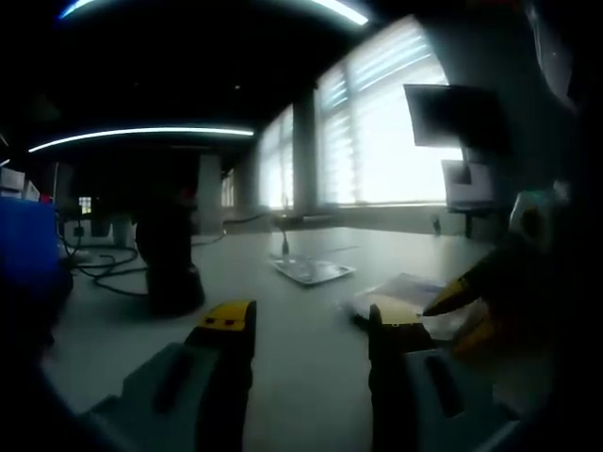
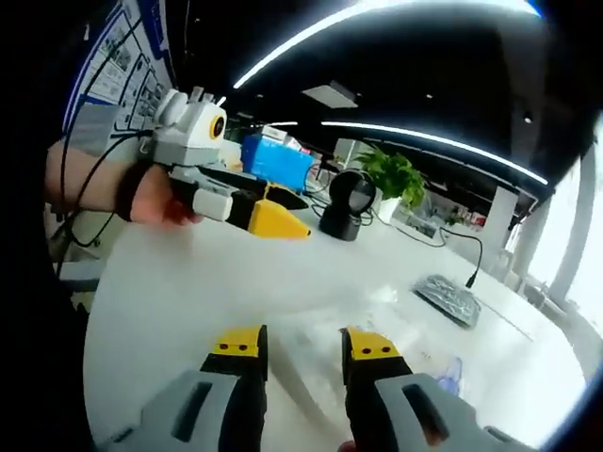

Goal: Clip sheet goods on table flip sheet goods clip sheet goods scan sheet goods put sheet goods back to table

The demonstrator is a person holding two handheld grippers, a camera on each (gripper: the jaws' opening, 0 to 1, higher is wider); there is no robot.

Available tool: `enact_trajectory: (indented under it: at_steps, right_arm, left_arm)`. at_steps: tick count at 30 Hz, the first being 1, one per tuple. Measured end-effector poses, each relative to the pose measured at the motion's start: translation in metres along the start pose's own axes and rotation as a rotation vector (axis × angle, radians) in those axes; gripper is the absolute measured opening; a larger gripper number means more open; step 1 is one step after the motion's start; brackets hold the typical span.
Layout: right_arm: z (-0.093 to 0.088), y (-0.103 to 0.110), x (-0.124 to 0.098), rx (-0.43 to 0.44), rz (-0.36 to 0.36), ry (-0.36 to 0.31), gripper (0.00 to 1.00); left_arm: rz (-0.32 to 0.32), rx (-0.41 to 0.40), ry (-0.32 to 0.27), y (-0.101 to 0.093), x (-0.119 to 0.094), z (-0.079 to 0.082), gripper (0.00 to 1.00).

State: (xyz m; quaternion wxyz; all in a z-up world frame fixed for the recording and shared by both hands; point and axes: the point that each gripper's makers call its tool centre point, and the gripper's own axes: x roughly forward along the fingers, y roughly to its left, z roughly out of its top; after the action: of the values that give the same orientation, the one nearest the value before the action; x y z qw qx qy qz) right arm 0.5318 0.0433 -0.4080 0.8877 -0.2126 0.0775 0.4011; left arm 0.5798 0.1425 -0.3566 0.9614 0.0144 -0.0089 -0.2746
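A flat clear sheet packet [image 1: 400, 294] lies on the white table [image 1: 311, 367], just beyond my left gripper's right jaw. My left gripper [image 1: 309, 325] is open with bare table between its jaws. The yellow tip of my right gripper [image 1: 459, 296] hangs over the packet from the right. In the right gripper view the same clear packet [image 2: 316, 325] lies flat ahead of my right gripper [image 2: 303, 346], which is open above it and holds nothing. A hand holds my left gripper [image 2: 281, 222] above the table at upper left.
A dark stand scanner [image 1: 170, 268] [image 2: 344, 209] sits on the table with cables beside it. A silvery packet [image 1: 311, 271] [image 2: 452, 299] lies further out. A blue box [image 2: 275, 160] and a green plant [image 2: 391, 174] stand at the back. Windows [image 1: 386, 132] line the far wall.
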Motion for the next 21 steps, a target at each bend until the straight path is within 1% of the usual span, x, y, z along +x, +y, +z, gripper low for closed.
enact_trajectory:
  at_steps: [5, 10, 12, 16, 19, 21]
  right_arm:
    - [-0.005, -0.006, -0.001, 0.054, -0.026, 0.02, 0.16]
    - [-0.003, -0.007, -0.004, 0.136, -0.022, 0.014, 0.15]
    - [-0.002, -0.009, -0.005, 0.193, -0.019, 0.004, 0.11]
    - [0.0, -0.011, -0.006, 0.246, -0.023, -0.009, 0.02]
    - [0.001, -0.014, -0.006, 0.292, -0.022, -0.018, 0.0]
    - [0.0, -0.015, -0.006, 0.304, -0.027, -0.017, 0.0]
  left_arm:
    - [0.001, 0.0, 0.0, 0.0, 0.0, 0.0, 0.41]
    - [-0.001, 0.001, 0.0, 0.0, 0.0, 0.0, 0.41]
    - [-0.001, 0.001, 0.0, -0.001, 0.0, 0.0, 0.41]
    - [-0.001, 0.002, 0.001, -0.001, 0.0, 0.0, 0.41]
    - [-0.001, 0.002, 0.002, -0.001, 0.0, 0.0, 0.41]
    - [-0.001, 0.001, 0.001, -0.001, 0.0, 0.0, 0.41]
